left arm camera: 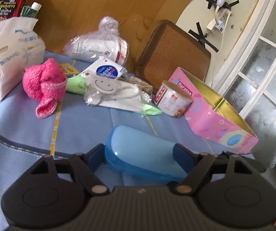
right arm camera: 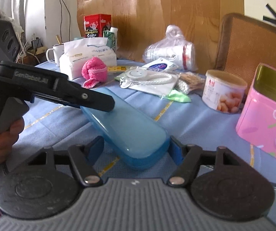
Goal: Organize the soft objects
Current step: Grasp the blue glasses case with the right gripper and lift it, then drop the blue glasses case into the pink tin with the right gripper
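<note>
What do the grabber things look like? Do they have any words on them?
Both are black and dark grey. The right gripper has a ribbed grey body, two round black discs, black arms with shiny rivets, and blue pads on its fingers. The left gripper looks the same. Seen from the side, it has "GenRobot.AI" printed in grey. No cables or sleeves show clearly.

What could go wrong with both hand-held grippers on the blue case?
1. Each hand-held gripper brackets one end of the blue case; the left hand-held gripper and right hand-held gripper look loosely set, so the smooth shell may slip or twist on lifting.
2. The can and open pink box stand close on one side; a swing could knock them.
3. The cloth may bunch and drag.
</note>
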The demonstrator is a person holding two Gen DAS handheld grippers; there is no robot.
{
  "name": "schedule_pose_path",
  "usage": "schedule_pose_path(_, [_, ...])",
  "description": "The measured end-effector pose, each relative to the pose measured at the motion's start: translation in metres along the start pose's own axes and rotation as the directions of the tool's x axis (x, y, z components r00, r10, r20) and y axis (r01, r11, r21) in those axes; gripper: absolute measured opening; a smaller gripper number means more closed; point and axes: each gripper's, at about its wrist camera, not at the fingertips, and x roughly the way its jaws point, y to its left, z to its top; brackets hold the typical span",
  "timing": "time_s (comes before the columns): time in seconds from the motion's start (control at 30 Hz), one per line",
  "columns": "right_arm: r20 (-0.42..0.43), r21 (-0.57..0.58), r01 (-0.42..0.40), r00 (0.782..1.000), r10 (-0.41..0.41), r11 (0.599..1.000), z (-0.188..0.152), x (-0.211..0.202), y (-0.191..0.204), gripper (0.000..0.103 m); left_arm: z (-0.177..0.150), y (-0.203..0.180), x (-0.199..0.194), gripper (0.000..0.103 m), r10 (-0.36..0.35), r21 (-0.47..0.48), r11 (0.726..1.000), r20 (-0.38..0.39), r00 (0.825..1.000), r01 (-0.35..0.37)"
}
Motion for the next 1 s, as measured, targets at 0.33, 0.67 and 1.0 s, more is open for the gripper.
schedule_pose_path(0.33, [0.216, 0.017, 0.193, 0.957, -0.192, 0.981, 0.006, -0.063, -0.045, 0.073, 0.057, -0.098, 0.03, 0.079, -0.1, 0.192, 0.977, 0.043, 0.994, 0.09])
schedule_pose_path(0.67, [0.211, 0.16, 0.381, 0.888, -0.409, 0.911, 0.002, -0.093, -0.147, 0.074, 0.089, -0.195, 0.135, 0.081, -0.166, 0.293, 0.942, -0.017, 0.986, 0.163])
schedule_pose_path(1.0, [0.205, 0.319, 0.429, 0.84, -0.503, 0.845, -0.007, -0.082, -0.181, 0.077, 0.072, -0.174, 0.11, 0.082, -0.159, 0.305, 0.939, -0.019, 0.987, 0.158])
